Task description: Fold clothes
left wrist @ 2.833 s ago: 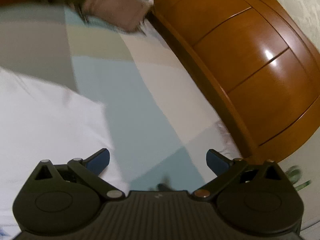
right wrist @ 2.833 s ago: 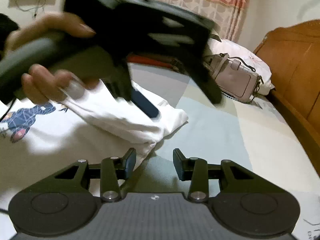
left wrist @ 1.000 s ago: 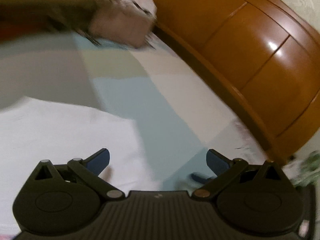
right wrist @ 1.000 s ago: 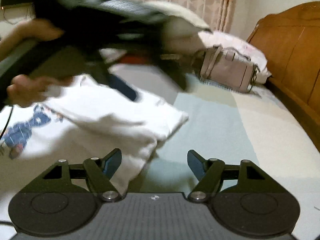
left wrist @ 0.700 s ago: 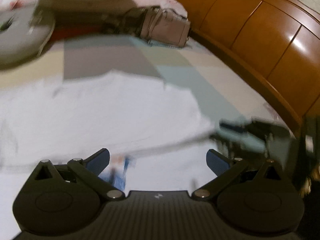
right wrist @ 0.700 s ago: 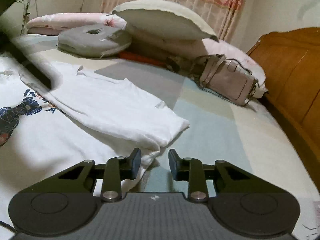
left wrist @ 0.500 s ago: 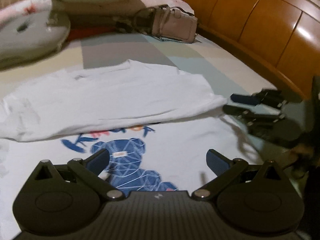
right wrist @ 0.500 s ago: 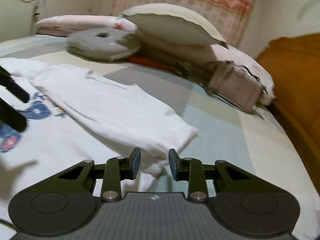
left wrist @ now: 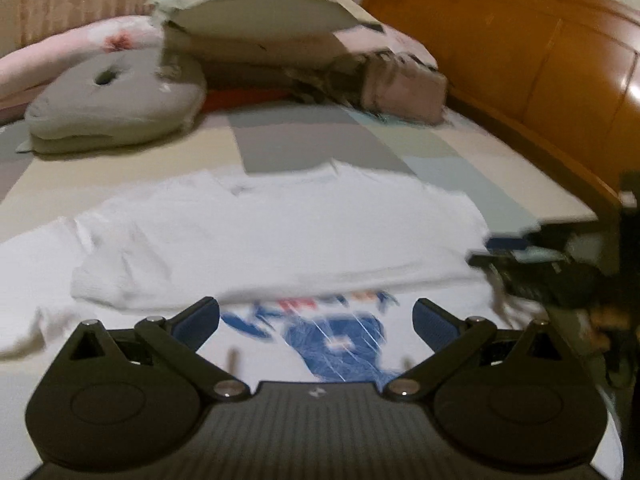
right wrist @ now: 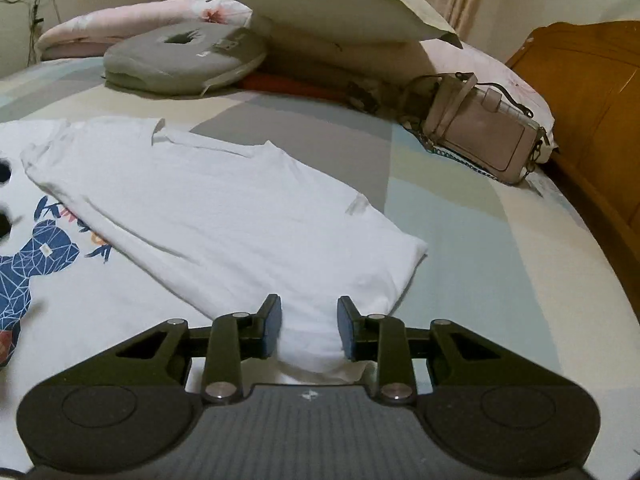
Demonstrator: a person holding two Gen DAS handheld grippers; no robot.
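Two views, each giving something the other lacks. Left wrist only: blurred right gripper (left wrist: 520, 258) off to the right of the wide-spread left gripper (left wrist: 316, 316), plus the blue print (left wrist: 340, 340) straight ahead between its fingers. Right wrist only: sharp look at the right gripper (right wrist: 309, 328), jaws just narrowed and now pinching a bunched edge of the white T-shirt (right wrist: 240, 208). Both tilted down toward the bed. Shirt flat, one side folded over, long axis running from the right pads away to the far left, crosswise ahead of the left gripper. Pink handbag (right wrist: 480, 140) beyond, to the right.
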